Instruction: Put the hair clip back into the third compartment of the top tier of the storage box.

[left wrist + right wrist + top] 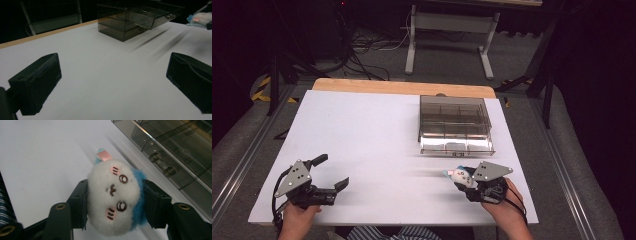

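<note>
A small white plush toy (113,195) with an embroidered face, blue back and pink tag sits squeezed between the jaws of my right gripper (115,202), which is shut on it. From above, the plush toy (459,176) and right gripper (466,181) hover over the table's near right, just in front of a smoky clear plastic organizer box (454,123). At the near left my left gripper (332,172) stands open, nothing between its jaws. Its own view has the left gripper (112,82) over bare white table, with the organizer box (130,20) far off and the plush toy (200,18) at the top right.
The white tabletop (362,140) has a wooden strip along its far edge. The box has a drawer with a round knob (168,171) facing me. Metal rails run along both sides of the table; cables and a desk frame (447,35) lie beyond.
</note>
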A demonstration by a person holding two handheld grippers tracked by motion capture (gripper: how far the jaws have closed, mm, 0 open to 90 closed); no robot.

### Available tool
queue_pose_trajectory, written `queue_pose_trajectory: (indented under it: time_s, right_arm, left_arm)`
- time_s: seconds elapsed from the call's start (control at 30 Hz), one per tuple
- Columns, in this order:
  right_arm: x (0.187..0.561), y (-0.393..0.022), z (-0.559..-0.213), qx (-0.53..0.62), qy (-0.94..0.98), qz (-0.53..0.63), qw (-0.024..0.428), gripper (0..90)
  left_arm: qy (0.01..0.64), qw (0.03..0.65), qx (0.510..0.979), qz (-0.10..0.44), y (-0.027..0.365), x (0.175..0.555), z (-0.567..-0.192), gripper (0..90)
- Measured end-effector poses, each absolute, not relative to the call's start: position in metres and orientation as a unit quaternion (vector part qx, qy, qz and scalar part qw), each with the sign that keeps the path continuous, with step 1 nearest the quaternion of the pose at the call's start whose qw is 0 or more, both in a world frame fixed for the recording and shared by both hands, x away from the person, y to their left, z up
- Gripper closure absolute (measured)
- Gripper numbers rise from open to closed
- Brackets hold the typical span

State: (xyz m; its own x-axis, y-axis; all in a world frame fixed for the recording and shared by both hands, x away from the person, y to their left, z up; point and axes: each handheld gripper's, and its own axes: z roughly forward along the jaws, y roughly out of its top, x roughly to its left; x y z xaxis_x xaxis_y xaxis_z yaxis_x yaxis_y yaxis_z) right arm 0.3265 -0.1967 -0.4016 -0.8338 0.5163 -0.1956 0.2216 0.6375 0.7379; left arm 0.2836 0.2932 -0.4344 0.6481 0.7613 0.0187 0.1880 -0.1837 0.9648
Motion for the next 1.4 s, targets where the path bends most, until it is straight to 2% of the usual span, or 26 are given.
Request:
queue_pose_trajectory:
  time_s: [1.4]
  right_arm:
    - [0.341, -0.232, -0.358, 0.238, 0.864, 0.374, 0.238, 44.7]
  left_arm:
    - [0.33, 0.546, 0.725, 0.26, 0.293, 0.285, -0.435, 0.7]
